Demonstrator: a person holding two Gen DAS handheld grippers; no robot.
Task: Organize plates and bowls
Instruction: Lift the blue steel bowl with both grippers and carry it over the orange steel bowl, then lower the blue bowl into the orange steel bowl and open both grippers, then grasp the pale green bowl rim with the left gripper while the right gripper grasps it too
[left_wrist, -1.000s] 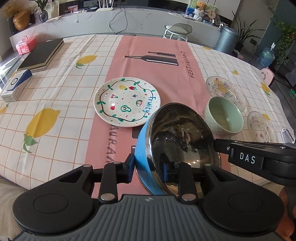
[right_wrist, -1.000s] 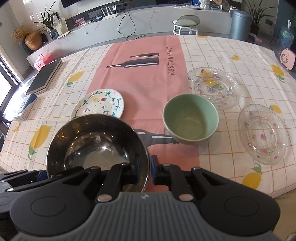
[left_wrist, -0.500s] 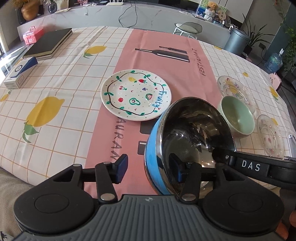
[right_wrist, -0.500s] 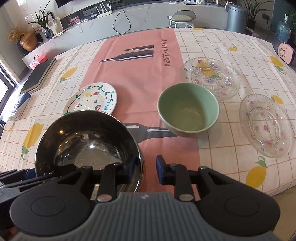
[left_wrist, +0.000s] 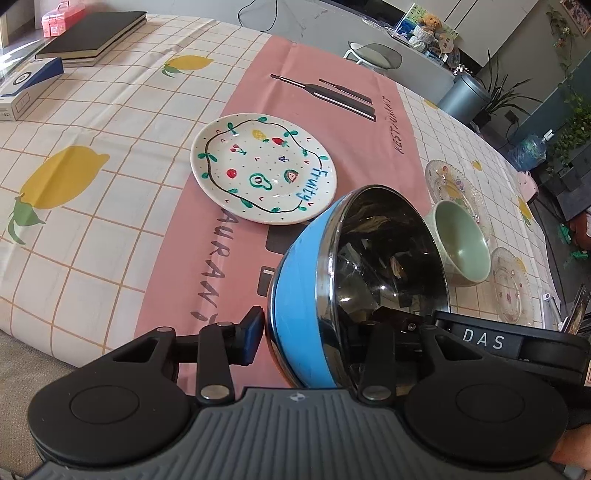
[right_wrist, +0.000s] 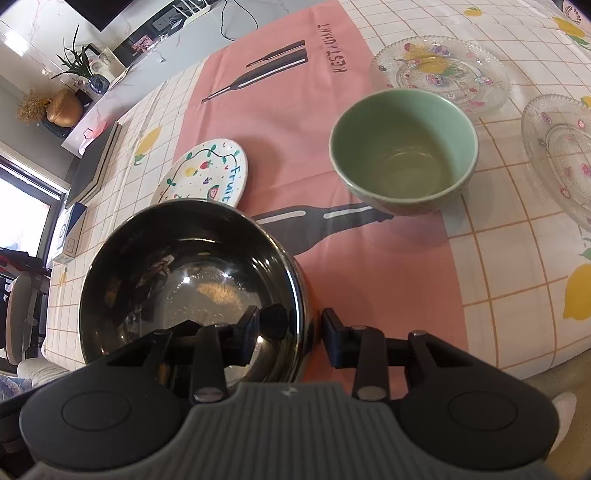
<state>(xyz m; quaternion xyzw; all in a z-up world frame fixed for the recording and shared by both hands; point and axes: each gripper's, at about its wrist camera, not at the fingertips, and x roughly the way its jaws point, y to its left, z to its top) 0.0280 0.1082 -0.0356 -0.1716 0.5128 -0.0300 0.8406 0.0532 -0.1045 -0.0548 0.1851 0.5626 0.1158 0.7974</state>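
A steel bowl with a blue outside (left_wrist: 303, 295) sits low over the pink runner near the table's front edge. Its rim stands between the jaws of both grippers. My left gripper (left_wrist: 317, 328) is closing, one pad just off the blue wall and the other inside the bowl, clear of the steel. My right gripper (right_wrist: 291, 326) is also closing around the steel bowl's (right_wrist: 184, 280) opposite rim, with gaps on both sides. A fruit-painted plate (left_wrist: 263, 173) lies beyond it. A green bowl (right_wrist: 402, 147) stands to the right, next to two glass plates (right_wrist: 439, 74) (right_wrist: 561, 147).
A dark book stack (left_wrist: 92, 37), a pink case (left_wrist: 59, 20) and a blue-and-white box (left_wrist: 26, 85) lie at the far left of the table. The tablecloth's front edge (left_wrist: 74, 354) drops off just below the grippers. A stool and a grey bin stand beyond the table.
Both grippers were shut on the steel bowl's rim a second ago and have since let go. Both have sunk toward the table with the bowl and rolled a little.
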